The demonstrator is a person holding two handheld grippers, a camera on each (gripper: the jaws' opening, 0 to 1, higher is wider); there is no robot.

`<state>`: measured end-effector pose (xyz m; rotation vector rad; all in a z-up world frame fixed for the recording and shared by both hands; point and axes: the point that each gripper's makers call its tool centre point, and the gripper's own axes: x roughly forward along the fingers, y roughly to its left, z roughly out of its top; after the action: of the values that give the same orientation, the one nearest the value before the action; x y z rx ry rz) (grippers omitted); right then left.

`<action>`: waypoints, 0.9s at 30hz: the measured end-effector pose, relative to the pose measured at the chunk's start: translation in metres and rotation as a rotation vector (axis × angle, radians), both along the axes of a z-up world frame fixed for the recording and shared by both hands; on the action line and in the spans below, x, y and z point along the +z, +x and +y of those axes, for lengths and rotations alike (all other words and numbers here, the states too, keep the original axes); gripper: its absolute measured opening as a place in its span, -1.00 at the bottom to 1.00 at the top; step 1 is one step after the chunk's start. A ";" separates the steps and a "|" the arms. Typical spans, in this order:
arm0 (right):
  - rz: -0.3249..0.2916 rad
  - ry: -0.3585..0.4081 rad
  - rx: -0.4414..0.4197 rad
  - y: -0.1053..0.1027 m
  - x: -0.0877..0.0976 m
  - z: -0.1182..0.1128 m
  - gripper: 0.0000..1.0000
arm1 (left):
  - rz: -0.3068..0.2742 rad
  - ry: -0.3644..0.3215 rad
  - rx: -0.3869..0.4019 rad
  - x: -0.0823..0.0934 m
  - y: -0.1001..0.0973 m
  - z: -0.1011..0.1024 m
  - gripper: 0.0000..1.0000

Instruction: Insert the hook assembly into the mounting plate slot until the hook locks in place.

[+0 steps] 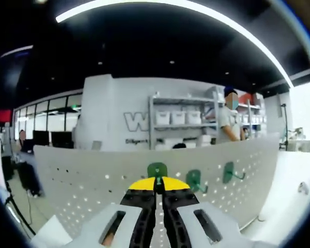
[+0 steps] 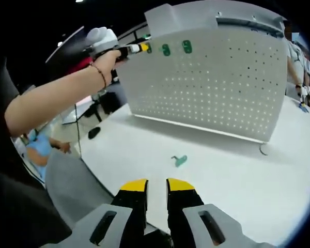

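Observation:
A white perforated mounting plate stands upright on the white table. My left gripper is at the plate's upper edge, shut on a green hook that is pressed against the plate. Two more green hooks hang on the plate to its right, the nearer hook and the farther hook in the right gripper view. A loose green hook lies on the table in front of my right gripper, which is open and holds nothing.
The person's arm reaches across from the left to the plate's top corner. The table's near edge runs just ahead of my right gripper. A metal foot sticks out under the plate at the right. Another person stands by shelves behind the plate.

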<state>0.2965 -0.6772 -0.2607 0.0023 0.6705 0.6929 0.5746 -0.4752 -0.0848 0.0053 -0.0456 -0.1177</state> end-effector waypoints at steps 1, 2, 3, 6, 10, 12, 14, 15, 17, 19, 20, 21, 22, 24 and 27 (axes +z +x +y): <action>0.001 0.000 0.001 0.000 -0.001 0.000 -0.76 | 0.003 -0.003 0.000 -0.001 0.001 0.000 -0.96; 0.002 0.000 0.003 0.001 -0.001 0.000 -0.76 | 0.004 -0.001 0.000 -0.001 0.001 -0.001 -0.96; 0.003 0.000 0.004 0.001 -0.001 0.001 -0.76 | 0.006 0.002 0.000 -0.001 0.001 -0.002 -0.96; 0.003 0.000 0.006 0.002 -0.001 0.001 -0.76 | 0.011 0.007 0.003 -0.002 0.002 -0.002 -0.96; 0.007 0.002 0.003 0.002 -0.002 0.000 -0.76 | 0.018 0.005 -0.005 -0.004 0.005 -0.004 -0.96; 0.004 0.002 0.004 0.002 -0.002 0.000 -0.76 | 0.023 0.000 -0.006 -0.006 0.006 -0.006 -0.96; 0.005 0.003 0.003 0.002 -0.002 0.000 -0.76 | 0.029 0.003 -0.002 -0.008 0.007 -0.005 -0.96; 0.003 0.003 0.001 0.002 -0.002 0.000 -0.76 | 0.029 0.000 -0.002 -0.008 0.007 -0.006 -0.96; 0.000 0.002 0.000 0.003 -0.001 -0.001 -0.76 | 0.032 -0.005 -0.004 -0.008 0.007 -0.006 -0.96; 0.001 0.003 -0.002 0.003 -0.001 -0.002 -0.76 | 0.035 -0.004 -0.006 -0.009 0.007 -0.007 -0.96; 0.001 0.004 -0.002 0.003 -0.001 -0.002 -0.76 | 0.037 -0.004 -0.006 -0.009 0.007 -0.007 -0.96; 0.001 0.004 -0.004 0.003 -0.001 -0.002 -0.76 | 0.038 -0.002 -0.003 -0.009 0.007 -0.007 -0.96; 0.001 0.004 -0.003 0.003 -0.001 -0.002 -0.76 | 0.042 -0.001 -0.002 -0.010 0.007 -0.007 -0.96; 0.000 0.004 -0.003 0.003 -0.001 -0.002 -0.76 | 0.050 -0.009 -0.001 -0.011 0.007 -0.007 -0.96; 0.000 0.004 -0.003 0.003 -0.001 -0.002 -0.76 | 0.071 -0.010 -0.003 -0.016 0.008 -0.007 -0.96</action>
<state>0.2990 -0.6792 -0.2617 0.0068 0.6695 0.6909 0.5827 -0.4824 -0.1006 -0.0094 0.0252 -0.1204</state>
